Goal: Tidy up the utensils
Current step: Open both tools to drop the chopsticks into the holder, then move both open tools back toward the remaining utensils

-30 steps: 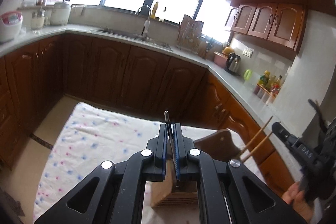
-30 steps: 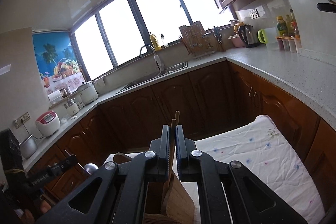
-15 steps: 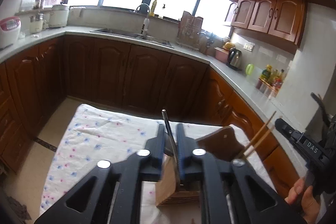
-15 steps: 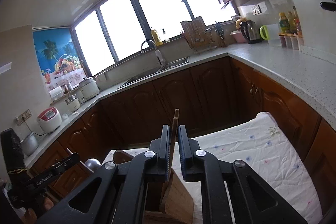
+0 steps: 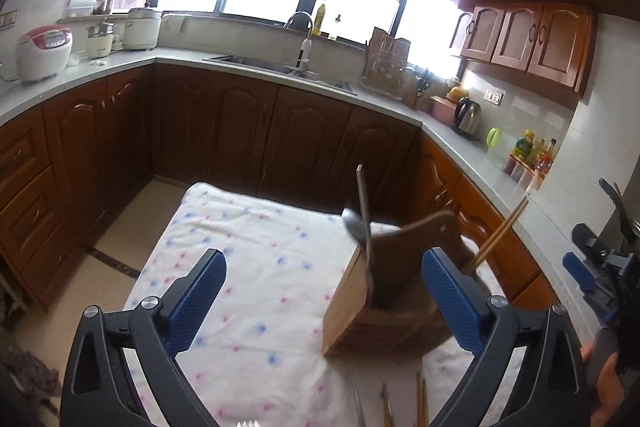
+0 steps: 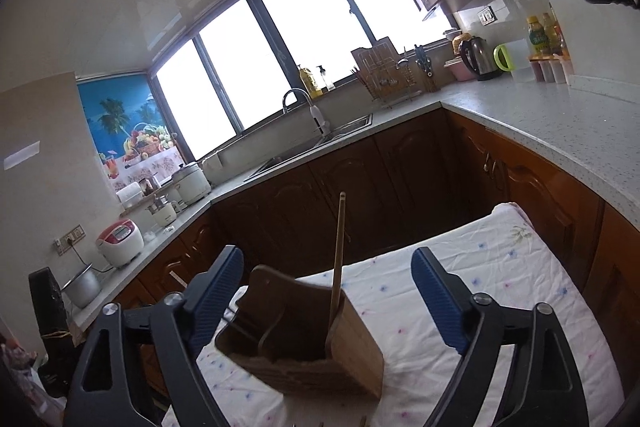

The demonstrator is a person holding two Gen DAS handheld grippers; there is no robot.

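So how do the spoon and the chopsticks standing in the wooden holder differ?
The spoon is grey metal with a flat handle and a rounded part showing above the rim; the chopsticks are thin, plain light-brown sticks.
The spoon stands at the wooden holder's lighter front corner in the left wrist view; the chopsticks rise from its far right side.
The spoon stands nearly upright; the chopsticks lean to the right.
Both rest in the holder, free of either tool.
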